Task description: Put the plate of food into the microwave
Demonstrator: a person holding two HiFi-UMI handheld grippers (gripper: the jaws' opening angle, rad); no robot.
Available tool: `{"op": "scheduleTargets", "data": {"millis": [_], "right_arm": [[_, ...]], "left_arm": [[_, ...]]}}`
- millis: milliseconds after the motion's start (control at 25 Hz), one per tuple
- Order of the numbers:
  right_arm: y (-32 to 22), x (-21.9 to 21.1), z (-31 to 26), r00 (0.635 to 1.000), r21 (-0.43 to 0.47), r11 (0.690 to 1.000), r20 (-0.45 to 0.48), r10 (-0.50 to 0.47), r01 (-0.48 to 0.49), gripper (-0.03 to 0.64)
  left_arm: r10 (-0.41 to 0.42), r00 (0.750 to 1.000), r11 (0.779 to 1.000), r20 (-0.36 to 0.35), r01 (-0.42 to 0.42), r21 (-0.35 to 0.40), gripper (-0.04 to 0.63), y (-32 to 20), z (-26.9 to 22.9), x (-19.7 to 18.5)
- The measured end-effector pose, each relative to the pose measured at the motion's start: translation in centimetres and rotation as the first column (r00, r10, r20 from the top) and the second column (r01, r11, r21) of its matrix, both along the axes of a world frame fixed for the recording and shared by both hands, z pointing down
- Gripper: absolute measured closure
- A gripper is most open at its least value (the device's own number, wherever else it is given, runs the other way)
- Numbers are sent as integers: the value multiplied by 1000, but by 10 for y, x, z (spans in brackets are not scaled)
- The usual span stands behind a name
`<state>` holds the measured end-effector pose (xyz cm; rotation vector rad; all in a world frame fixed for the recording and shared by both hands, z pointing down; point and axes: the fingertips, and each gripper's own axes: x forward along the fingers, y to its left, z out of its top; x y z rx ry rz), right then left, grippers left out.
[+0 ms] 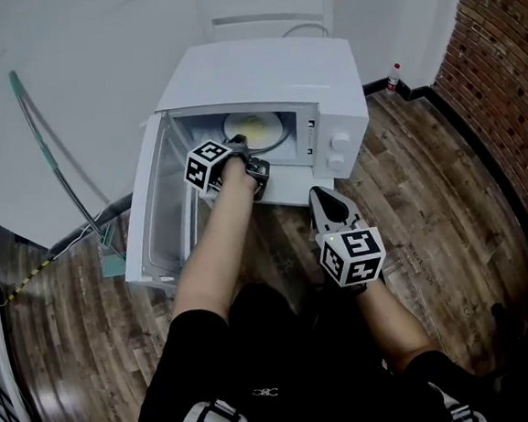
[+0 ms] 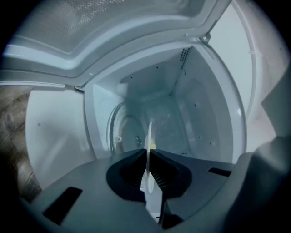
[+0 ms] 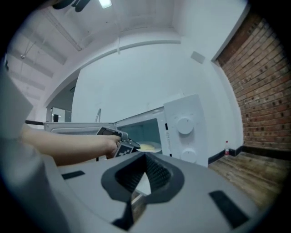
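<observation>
The white microwave [image 1: 325, 71] stands on the wood floor with its door [image 1: 149, 206] swung open to the left. A white plate [image 1: 255, 130] of yellow food is inside the cavity. My left gripper [image 1: 243, 148] reaches into the opening and is shut on the plate's near rim. In the left gripper view the plate [image 2: 148, 136] shows edge-on between the closed pads of that gripper [image 2: 148, 157], above the glass turntable [image 2: 119, 132]. My right gripper [image 1: 324, 198] hangs in front of the microwave's right half, shut and holding nothing. The right gripper view shows the microwave [image 3: 184, 127] and plate [image 3: 150, 146] ahead.
A brick wall [image 1: 500, 74] runs along the right, with a small bottle [image 1: 394, 76] at its base. A green-handled mop [image 1: 54, 169] leans on the white wall at the left. A white chair [image 1: 269, 7] stands behind the microwave. My knees are near the bottom edge.
</observation>
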<state>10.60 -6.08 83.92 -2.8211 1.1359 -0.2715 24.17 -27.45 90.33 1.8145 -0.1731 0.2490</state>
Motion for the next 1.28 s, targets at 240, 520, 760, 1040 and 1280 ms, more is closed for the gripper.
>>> {"op": "scheduleTargets", "data": {"millis": [240,520,760,1040,1280], "right_arm": [[13,1,9,1000,-46,999,-25,8,-9,609],[14,-3,10,997,-71,997,-71,-23,18,607],[8,-3,21,997,-87,995,-57,-42,37,608],[10,4,28,999,-90,995,-43,-33,29,607],[6,9,24,998,-78,997,-46,-32,29,608]], "left_arm": [[5,999,999,41,-6,35,583,-8,5,22],[96,990,967,106,-118,227,580,-24,6,33],[102,969,775,226,-220,593,515,-31,3,39],[55,948,502,314,-298,812,431,-34,13,42],[38,981,334,188,-190,923,456,-27,-26,27]]}}
